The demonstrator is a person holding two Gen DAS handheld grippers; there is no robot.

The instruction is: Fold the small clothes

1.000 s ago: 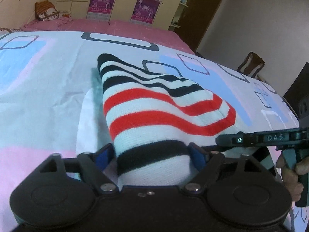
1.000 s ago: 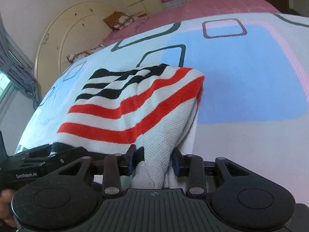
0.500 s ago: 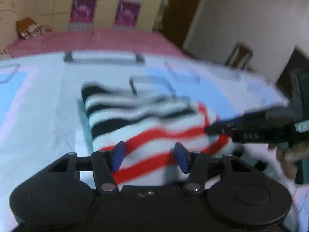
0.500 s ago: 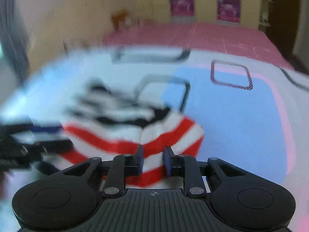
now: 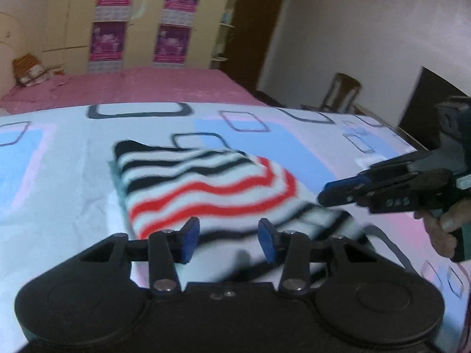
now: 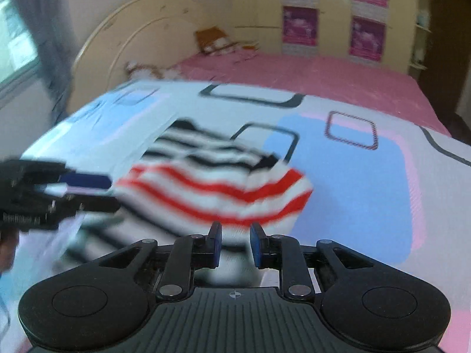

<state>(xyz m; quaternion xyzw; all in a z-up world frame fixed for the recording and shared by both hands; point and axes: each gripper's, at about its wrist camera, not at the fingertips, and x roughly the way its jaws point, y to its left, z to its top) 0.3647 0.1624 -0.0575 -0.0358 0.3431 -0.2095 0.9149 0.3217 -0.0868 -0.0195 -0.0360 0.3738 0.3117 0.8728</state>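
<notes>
A small knit garment (image 5: 206, 182) with black, red and white stripes lies folded on the patterned sheet (image 5: 59, 191). My left gripper (image 5: 226, 235) hovers just off its near edge. The jaws are apart and closing, and nothing is pinched between the blue pads. In the right wrist view the garment (image 6: 220, 182) lies ahead of my right gripper (image 6: 235, 235). A narrow empty gap shows between this gripper's pads. Each gripper also shows at the side of the other's view: the right gripper (image 5: 338, 191) held by a hand (image 5: 444, 223), and the left gripper (image 6: 88, 182).
The white, blue and pink sheet (image 6: 353, 191) covers the near part of the bed, with a pink bedspread (image 5: 147, 88) beyond. A cream headboard (image 6: 123, 38), pillows (image 6: 217, 44), a wardrobe with posters (image 5: 109, 35), a brown door (image 5: 253, 29) and a wooden chair (image 5: 341, 91) ring the bed.
Both grippers have drawn back and up from the garment's near edge, which no longer sits between their fingers. Both pairs of jaws are narrower, and the garment now rests on the sheet.
</notes>
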